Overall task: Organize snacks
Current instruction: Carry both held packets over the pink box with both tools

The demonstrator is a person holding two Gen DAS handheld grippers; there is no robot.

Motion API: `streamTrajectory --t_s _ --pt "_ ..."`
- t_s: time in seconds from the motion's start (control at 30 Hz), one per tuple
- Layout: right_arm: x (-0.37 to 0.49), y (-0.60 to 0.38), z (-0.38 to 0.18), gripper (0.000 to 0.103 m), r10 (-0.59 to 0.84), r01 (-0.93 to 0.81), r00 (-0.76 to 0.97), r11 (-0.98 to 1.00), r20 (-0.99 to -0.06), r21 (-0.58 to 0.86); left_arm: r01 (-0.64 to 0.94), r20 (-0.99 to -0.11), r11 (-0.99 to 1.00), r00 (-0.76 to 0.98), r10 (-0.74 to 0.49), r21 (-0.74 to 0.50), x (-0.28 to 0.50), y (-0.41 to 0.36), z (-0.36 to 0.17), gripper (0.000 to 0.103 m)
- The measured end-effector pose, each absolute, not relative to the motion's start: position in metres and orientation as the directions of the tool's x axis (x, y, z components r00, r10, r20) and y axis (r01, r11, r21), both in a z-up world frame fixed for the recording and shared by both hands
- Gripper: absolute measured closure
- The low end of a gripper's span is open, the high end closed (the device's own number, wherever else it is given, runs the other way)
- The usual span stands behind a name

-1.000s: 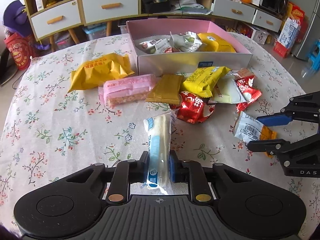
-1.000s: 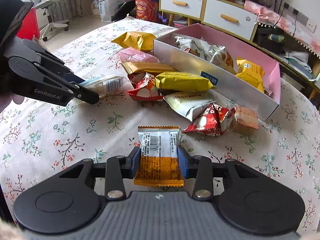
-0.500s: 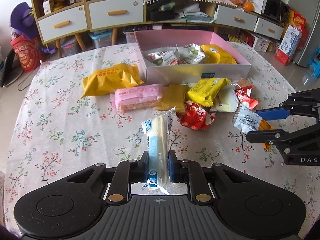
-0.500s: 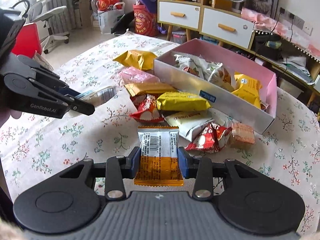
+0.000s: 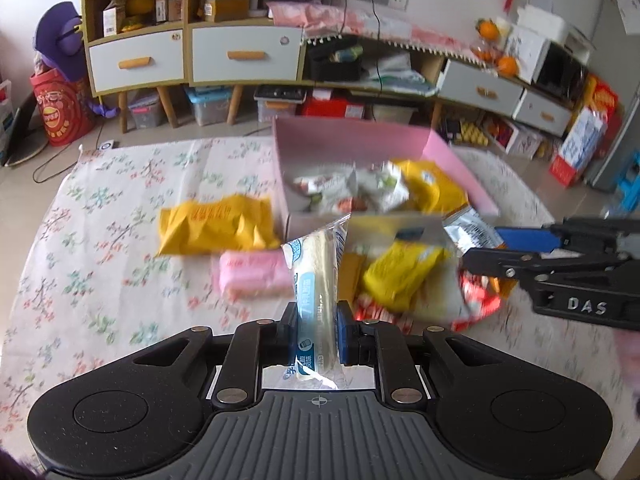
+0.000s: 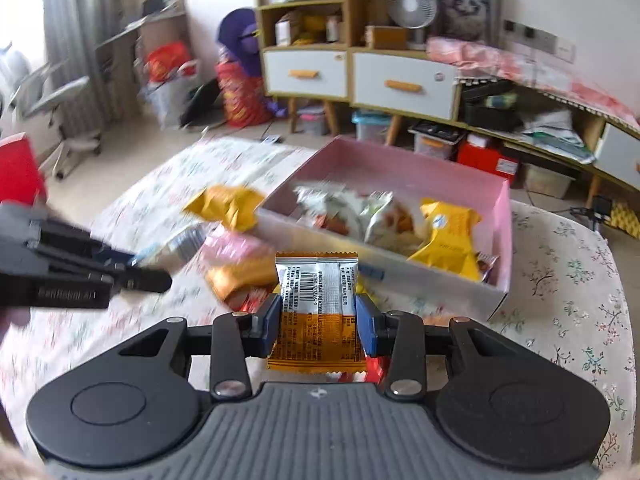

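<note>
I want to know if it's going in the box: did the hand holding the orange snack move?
Yes. The right gripper, shut on the orange snack, has come closer to the pink box.

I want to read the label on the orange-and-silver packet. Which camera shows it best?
The right wrist view: the orange-and-silver packet faces the lens, barcode up, held in the right tongs. In the left wrist view only a blurred silver corner shows beside those tongs.

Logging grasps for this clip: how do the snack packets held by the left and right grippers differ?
The long clear packet shows a pale bar and sits narrow in the left gripper; the orange-and-silver packet is opaque, flat, wider, barcode up, in the right gripper. Both are clamped, off the table.
</note>
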State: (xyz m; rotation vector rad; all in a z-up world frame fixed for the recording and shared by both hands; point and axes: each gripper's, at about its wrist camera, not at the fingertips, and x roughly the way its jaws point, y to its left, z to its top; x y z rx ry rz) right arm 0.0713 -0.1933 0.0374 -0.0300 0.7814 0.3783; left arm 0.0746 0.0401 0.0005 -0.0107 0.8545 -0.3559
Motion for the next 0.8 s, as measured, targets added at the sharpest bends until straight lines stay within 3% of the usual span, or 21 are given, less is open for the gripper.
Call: streamTrajectory --t_s 0.43,0.8 --pt "0.119 -0.223 0.018 0.067 0.240 -0.110 0.703 0.967 -0.670 0.231 0.212 -0.707 0.934 0.610 -0.357 -0.289 0.133 0.015 -0.012 0.087" --pt "0.151 -0.225 -0.001 0.066 0.229 -0.068 0.666 0.966 -0.710 0.247 0.261 -0.735 0.935 0.581 -0.350 -0.239 0.182 -0.008 -0.022 0.087"
